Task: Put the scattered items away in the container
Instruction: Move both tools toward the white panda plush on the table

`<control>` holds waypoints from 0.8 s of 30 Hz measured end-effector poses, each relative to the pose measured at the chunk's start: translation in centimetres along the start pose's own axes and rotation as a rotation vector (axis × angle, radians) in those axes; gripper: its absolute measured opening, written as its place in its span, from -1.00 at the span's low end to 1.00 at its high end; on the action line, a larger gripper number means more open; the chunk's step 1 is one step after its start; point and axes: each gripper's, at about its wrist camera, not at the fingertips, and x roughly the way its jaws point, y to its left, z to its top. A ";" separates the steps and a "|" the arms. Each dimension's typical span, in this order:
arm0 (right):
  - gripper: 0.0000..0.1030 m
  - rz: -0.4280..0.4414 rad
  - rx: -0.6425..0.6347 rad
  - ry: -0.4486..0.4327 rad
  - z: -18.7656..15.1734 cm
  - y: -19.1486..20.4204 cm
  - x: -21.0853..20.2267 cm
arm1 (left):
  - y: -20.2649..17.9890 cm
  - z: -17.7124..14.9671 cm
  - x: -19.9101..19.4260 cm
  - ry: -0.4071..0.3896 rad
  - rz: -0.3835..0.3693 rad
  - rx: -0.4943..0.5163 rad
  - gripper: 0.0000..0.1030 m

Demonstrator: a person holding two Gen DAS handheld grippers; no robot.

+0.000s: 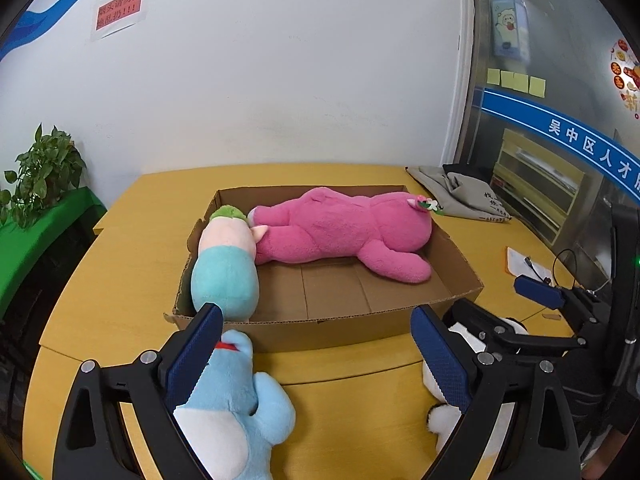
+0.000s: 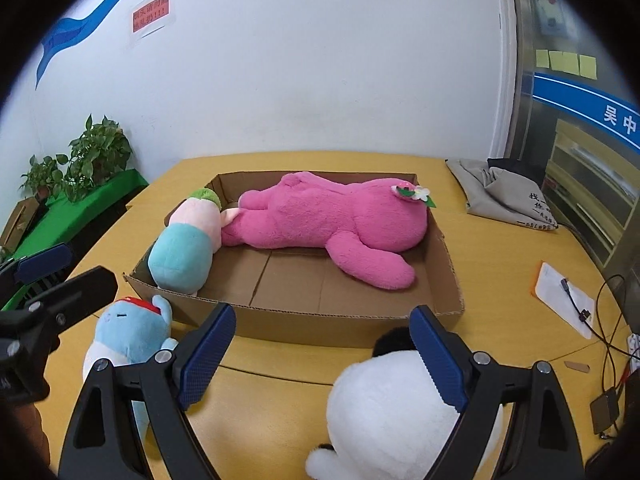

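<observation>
A shallow cardboard box (image 1: 344, 324) (image 2: 320, 322) sits on the yellow table. In it lie a big pink plush bear (image 1: 340, 232) (image 2: 320, 216) and a teal-and-pink plush (image 1: 226, 272) (image 2: 184, 252). A light blue plush (image 1: 236, 404) (image 2: 128, 332) lies in front of the box's left corner, against my left gripper's left finger. A white plush with black ears (image 2: 400, 408) (image 1: 444, 416) lies in front of the box's right part, beside my right gripper's right finger. My left gripper (image 1: 316, 348) is open. My right gripper (image 2: 320, 352) is open. Neither holds anything.
A grey cloth bag (image 1: 460, 192) (image 2: 504, 196) lies at the table's far right. Paper with a cable (image 2: 564, 296) lies at the right edge. Potted plants (image 2: 88, 160) stand on a green shelf at the left. A white wall is behind.
</observation>
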 end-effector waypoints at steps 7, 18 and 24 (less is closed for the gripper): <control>0.73 -0.012 0.005 -0.019 -0.4 -0.1 -1.5 | -0.2 -0.9 -0.7 -0.001 -0.019 -0.035 0.89; 0.73 -0.026 -0.001 -0.009 -1.1 0.3 -1.8 | -0.3 -1.8 -1.0 -0.004 -0.038 -0.055 0.89; 0.73 -0.033 0.004 0.000 -1.3 0.2 -1.5 | -0.4 -1.9 -0.7 0.006 -0.050 -0.045 0.89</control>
